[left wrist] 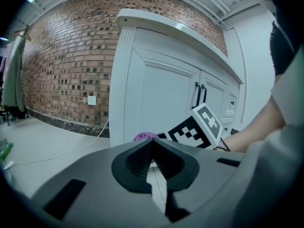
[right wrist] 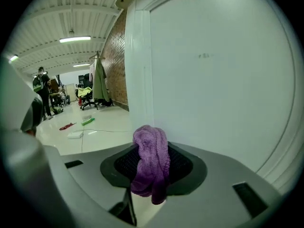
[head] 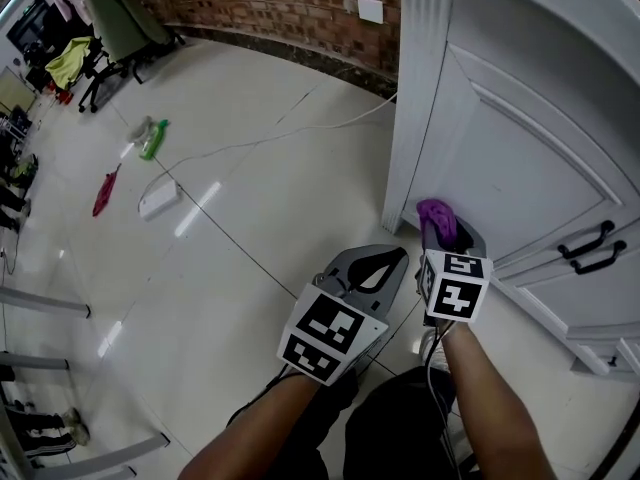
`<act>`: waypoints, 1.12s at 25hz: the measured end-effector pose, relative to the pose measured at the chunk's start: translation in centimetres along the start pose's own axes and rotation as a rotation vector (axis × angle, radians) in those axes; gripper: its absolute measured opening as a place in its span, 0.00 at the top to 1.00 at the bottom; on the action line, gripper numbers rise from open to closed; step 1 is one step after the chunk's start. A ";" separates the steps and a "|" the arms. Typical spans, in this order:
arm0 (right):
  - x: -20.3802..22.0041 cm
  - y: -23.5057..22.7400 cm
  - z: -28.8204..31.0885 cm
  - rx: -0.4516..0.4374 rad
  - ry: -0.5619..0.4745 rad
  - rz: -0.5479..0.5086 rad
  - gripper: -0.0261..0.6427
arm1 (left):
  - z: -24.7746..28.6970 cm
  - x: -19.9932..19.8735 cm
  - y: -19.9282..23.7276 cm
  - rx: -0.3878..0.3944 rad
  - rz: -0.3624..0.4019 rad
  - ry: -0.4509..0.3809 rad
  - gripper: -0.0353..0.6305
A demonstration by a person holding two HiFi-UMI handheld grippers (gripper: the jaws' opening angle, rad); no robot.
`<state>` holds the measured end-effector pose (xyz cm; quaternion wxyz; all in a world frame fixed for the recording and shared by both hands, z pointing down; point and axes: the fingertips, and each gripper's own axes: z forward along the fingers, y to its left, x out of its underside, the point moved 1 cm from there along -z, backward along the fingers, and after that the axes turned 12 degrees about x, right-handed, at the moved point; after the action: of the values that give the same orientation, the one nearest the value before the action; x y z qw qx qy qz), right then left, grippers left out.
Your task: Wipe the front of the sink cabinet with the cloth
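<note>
Fingers (right wrist: pixel 186 169) of your right gripper (right wrist: pixel 152 172) clamp the purple cloth (right wrist: pixel 151 156) so a wad pokes forward, just beside the lower corner of the sink cabinet (right wrist: pixel 218 80) front, placed, it seems, to rub that panel. Your left gripper (left wrist: pixel 152 148) hangs low beside it, fingers together on nothing, leaving the door free.

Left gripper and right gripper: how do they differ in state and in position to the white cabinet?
The left gripper is shut on nothing; the right gripper is shut on a purple fluffy cloth. The right gripper is close to the white cabinet door, low at its left edge; the left gripper sits farther back. Both carry a marker cube.
</note>
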<state>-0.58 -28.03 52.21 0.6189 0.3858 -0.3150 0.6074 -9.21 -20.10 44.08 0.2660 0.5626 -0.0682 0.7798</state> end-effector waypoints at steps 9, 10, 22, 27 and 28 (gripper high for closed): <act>0.4 -0.8 2.1 0.095 0.061 0.096 0.75 | 0.1 0.9 0.3 0.041 -0.023 0.014 0.94; 0.5 -1.1 2.0 0.103 0.065 0.108 0.75 | 0.1 0.9 0.2 0.042 -0.024 0.015 0.94; 1.7 -6.1 -0.9 0.163 0.091 0.144 0.75 | 0.9 0.6 -1.8 0.060 -0.003 0.037 0.94; 2.8 -9.2 -2.6 0.212 0.110 0.168 0.75 | 1.5 0.1 -3.2 0.081 0.007 0.041 0.94; 3.1 -9.8 -2.9 0.221 0.114 0.173 0.75 | 1.7 0.1 -3.4 0.084 0.008 0.041 0.94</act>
<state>9.10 -23.60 52.46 0.5347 0.3878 -0.2424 0.7105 -6.14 -17.89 44.10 0.2404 0.5570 -0.0319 0.7943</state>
